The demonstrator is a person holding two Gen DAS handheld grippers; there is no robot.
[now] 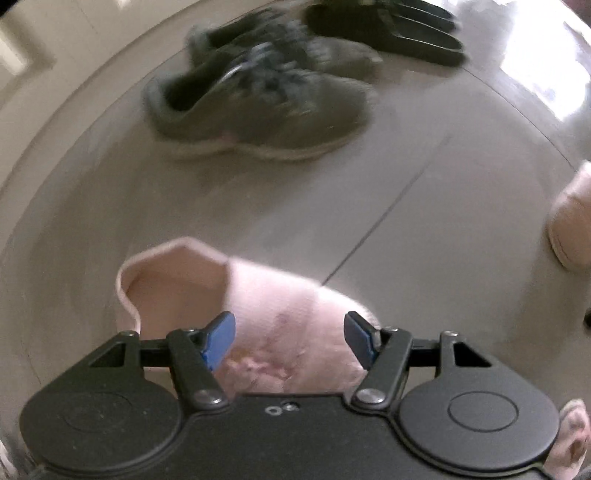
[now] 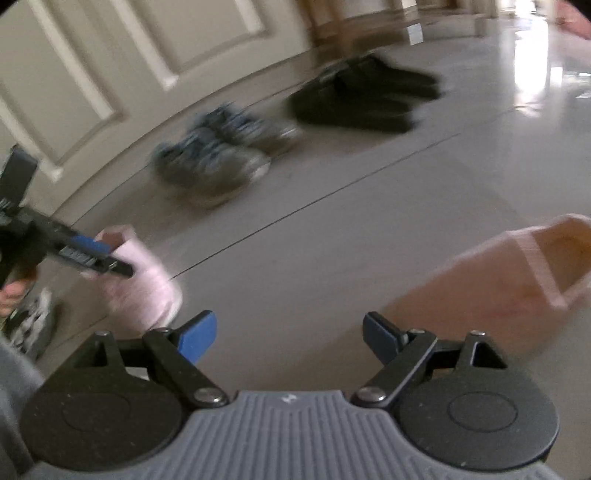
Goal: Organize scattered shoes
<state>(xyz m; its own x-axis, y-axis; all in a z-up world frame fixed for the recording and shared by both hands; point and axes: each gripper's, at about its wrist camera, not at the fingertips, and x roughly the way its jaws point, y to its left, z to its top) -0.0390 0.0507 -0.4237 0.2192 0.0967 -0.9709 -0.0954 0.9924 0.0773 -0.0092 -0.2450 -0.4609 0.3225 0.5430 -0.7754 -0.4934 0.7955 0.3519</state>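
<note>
pink slipper (image 1: 280, 302), grey sneakers (image 1: 258, 107), black slides (image 1: 388, 33)

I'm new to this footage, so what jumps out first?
A fluffy pink slipper gripped in the left gripper, close to the camera. Its mate, the second pink slipper, lies on the shiny floor right of the open, empty right gripper. By the white door sit paired grey sneakers and black slippers.

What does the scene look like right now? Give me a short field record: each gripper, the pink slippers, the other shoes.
left gripper: shut on one pink slipper, lifted off the floor
right gripper: open, nothing between its jaws
second pink slipper: on the floor, right of the right gripper
grey sneakers: paired by the wall
black shoes: paired just past the sneakers
image quality: motion blur
</note>
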